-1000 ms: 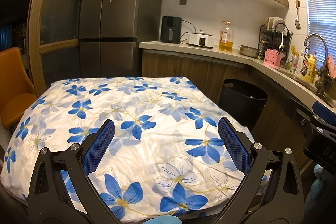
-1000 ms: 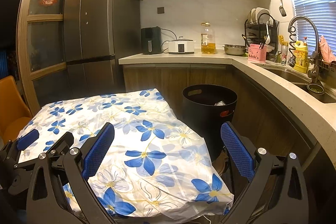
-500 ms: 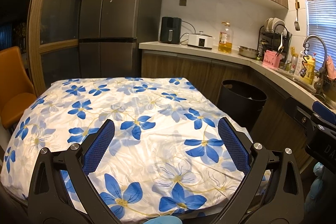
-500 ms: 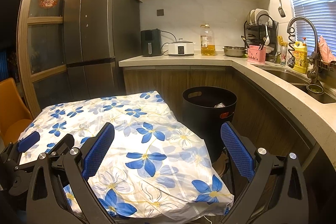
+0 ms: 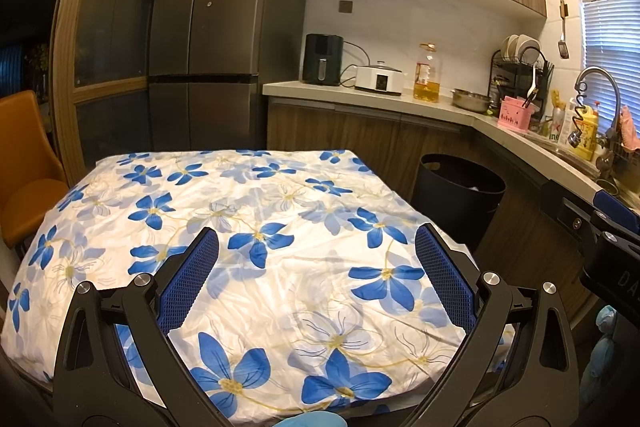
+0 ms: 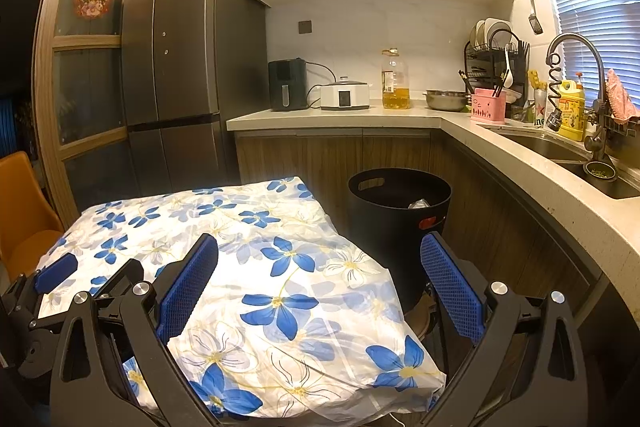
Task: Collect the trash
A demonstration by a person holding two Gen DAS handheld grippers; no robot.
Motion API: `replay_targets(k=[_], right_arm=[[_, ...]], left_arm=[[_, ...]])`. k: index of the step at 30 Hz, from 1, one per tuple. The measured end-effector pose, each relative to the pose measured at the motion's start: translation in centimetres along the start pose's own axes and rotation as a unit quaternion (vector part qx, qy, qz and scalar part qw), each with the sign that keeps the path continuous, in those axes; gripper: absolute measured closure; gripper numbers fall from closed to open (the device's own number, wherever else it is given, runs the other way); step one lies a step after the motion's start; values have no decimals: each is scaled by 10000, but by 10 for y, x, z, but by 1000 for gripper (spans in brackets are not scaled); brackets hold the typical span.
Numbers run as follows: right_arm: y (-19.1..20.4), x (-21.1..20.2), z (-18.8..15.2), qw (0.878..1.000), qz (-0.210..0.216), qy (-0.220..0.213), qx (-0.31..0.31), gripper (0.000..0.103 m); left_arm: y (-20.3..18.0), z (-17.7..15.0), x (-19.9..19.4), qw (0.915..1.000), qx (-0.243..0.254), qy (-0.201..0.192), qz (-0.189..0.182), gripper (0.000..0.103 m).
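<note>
A black trash bin [image 6: 398,223] stands on the floor right of the table, with a crumpled pale piece of trash [image 6: 420,204] inside; it also shows in the left wrist view [image 5: 460,199]. The table [image 5: 256,227] wears a white cloth with blue flowers, and I see no loose trash on it. My left gripper [image 5: 316,259] is open and empty over the table's near edge. My right gripper [image 6: 320,267] is open and empty over the table's near right corner [image 6: 400,367]. The left gripper appears at the left edge of the right wrist view [image 6: 56,279].
An orange chair [image 5: 24,167] stands left of the table. A dark fridge [image 5: 216,39] is behind it. The counter [image 6: 360,115] holds an air fryer, a cooker, an oil bottle, a bowl and a dish rack. The sink [image 6: 568,155] and tap are at the right.
The right gripper has risen slightly, so the table sits lower in its view. The left gripper has barely moved. Both stay open.
</note>
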State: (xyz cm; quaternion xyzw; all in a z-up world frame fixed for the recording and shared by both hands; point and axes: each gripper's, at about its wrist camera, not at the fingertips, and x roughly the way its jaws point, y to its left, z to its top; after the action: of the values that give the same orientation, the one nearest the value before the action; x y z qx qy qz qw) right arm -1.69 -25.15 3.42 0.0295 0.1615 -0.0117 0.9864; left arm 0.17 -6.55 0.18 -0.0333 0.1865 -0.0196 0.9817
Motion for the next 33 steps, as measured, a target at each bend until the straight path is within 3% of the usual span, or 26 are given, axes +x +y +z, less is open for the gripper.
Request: replay_targets(k=[33], right_arm=[[1, -1, 3, 10000, 16, -23, 10, 6]], left_arm=[[-3, 4, -2, 10000, -10, -13, -1, 6]])
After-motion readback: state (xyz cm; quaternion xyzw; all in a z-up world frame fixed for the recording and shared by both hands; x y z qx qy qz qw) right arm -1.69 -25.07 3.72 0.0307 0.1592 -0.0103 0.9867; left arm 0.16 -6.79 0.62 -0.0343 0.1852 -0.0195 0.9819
